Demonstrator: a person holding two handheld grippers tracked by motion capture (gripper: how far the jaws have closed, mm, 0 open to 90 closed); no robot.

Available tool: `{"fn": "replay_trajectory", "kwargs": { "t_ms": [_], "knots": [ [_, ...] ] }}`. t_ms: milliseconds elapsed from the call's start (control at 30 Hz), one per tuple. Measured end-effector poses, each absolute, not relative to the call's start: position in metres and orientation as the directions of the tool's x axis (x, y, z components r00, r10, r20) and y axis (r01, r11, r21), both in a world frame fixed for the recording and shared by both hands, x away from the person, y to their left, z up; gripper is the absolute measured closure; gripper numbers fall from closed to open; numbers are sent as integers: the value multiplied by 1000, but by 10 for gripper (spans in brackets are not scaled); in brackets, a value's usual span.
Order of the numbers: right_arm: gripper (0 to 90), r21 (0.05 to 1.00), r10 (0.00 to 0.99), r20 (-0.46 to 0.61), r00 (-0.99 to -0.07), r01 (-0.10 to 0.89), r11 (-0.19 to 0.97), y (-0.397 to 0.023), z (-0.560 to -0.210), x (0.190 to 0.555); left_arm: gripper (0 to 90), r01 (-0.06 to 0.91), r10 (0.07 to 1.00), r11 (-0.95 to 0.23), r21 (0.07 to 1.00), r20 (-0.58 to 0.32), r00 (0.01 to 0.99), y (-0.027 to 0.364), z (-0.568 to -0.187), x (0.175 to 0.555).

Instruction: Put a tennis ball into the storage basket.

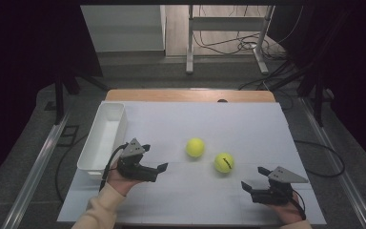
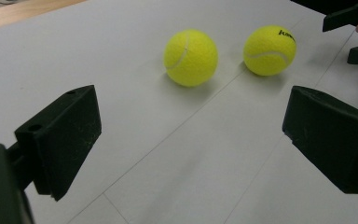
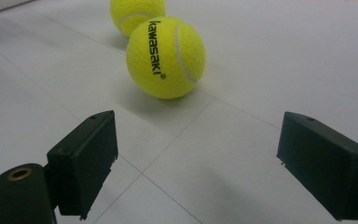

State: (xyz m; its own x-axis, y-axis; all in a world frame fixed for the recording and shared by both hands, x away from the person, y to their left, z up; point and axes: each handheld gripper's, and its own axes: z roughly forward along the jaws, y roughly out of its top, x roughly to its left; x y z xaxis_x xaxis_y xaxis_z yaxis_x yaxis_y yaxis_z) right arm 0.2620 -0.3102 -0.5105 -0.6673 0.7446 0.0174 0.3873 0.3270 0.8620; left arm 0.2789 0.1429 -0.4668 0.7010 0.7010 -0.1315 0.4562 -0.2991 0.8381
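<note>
Two yellow tennis balls lying loose near the middle of the white table (image 1: 248, 124), close together but apart: the plain one (image 1: 195, 147) farther off and to the left, the printed one (image 1: 224, 162) nearer and to the right, lettering "kawasaki" readable in the right gripper view (image 3: 166, 57). Left gripper (image 1: 153, 171) low over the table at the near left, jaws spread wide and empty, aimed along the surface toward the plain ball (image 2: 190, 57), presumably lined up for a reach at it. Right gripper (image 1: 255, 183) likewise wide and empty at the near right, pointed at the printed ball, which sits well short of the jaws. White tray (image 1: 106, 128) standing along the left edge just behind the left gripper, a likely drop place judging by its closeness. Tray interior partly shaded, contents not clear. Plain ball cut off by the top edge and partly covered by the printed ball in the right gripper view (image 3: 137, 14). Hands mostly covered by the grippers, only a pale sleeve (image 1: 100, 210) plain at the bottom edge. Surroundings beyond the table dark, with cables and metal legs barely legible.
</note>
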Motion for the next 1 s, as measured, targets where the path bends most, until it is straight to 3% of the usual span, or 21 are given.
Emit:
{"fn": "replay_trajectory", "kwargs": {
  "t_ms": [1000],
  "knots": [
    [126,861,744,10,-668,384,333,-311,-511,263,57,473,682,-315,823,-151,716,126,-460,304]
  ]
}}
